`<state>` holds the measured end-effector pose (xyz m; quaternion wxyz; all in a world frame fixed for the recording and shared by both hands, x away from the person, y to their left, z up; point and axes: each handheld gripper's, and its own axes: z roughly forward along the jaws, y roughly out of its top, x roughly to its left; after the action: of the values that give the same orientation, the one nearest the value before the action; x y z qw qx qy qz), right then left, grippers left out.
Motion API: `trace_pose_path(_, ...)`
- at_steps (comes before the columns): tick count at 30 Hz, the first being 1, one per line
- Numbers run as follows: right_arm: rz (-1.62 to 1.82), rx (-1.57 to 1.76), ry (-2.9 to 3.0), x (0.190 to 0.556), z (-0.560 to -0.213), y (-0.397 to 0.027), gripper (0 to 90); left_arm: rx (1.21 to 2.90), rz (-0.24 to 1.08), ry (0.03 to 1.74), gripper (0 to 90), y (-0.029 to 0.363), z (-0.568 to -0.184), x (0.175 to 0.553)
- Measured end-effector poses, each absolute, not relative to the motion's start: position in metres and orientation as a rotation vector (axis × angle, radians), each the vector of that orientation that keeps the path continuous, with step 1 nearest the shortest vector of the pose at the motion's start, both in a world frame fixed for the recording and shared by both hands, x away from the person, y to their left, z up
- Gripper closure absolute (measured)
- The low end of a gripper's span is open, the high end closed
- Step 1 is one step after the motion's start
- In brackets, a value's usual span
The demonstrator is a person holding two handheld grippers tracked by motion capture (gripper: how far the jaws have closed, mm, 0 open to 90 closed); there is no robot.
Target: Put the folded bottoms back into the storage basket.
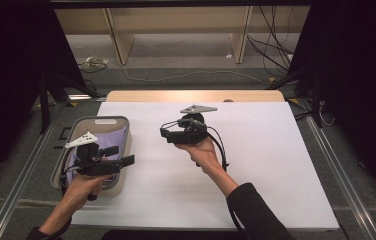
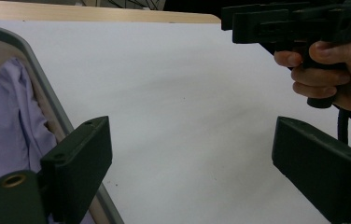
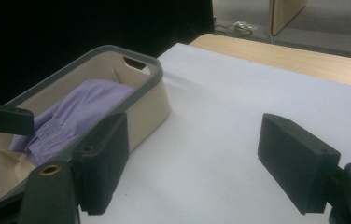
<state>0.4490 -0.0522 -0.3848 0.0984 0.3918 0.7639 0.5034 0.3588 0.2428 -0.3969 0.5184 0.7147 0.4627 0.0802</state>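
A beige basket with a grey rim sits at the table's left edge, and a crumpled lilac cloth lies inside it. My left gripper hovers over the basket's near right corner, pointing right, open and empty. In the left gripper view its jaws stand wide over the white sheet, with the basket rim and the cloth at the left. My right gripper hangs over the middle of the table and points left at the basket. Its jaws are open and empty, facing the basket and the cloth.
A white sheet covers most of the wooden table. Metal rails run along both sides. Beyond the far edge lie floor cables and wooden furniture legs. Dark curtains hang at left and right.
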Motion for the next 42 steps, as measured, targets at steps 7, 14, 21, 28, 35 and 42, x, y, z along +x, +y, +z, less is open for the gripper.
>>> trace_pose_path(7, 1.5, 1.179, 2.251, 0.445, -0.387, -0.061, 25.5, 1.713, 0.196, 1.085, 12.0, 0.238, -0.398, 0.355)
trace_pose_path(14, 1.512, 1.166, 2.265, 0.44, -0.391, -0.066, 24.3, 1.718, 0.203, 1.062, 11.7, 0.232, -0.399, 0.352)
trace_pose_path(21, 1.538, 1.147, 2.261, 0.434, -0.391, -0.071, 20.5, 1.729, 0.217, 1.032, 11.1, 0.227, -0.403, 0.347)
trace_pose_path(28, 1.549, 1.127, 2.254, 0.426, -0.393, -0.08, 19.0, 1.728, 0.225, 1.002, 10.4, 0.221, -0.406, 0.345)
trace_pose_path(35, 1.557, 1.131, 2.249, 0.421, -0.396, -0.087, 18.2, 1.744, 0.233, 0.979, 9.5, 0.216, -0.41, 0.343)
trace_pose_path(42, 1.551, 1.125, 2.248, 0.417, -0.398, -0.093, 18.0, 1.748, 0.242, 0.958, 9.0, 0.213, -0.413, 0.341)
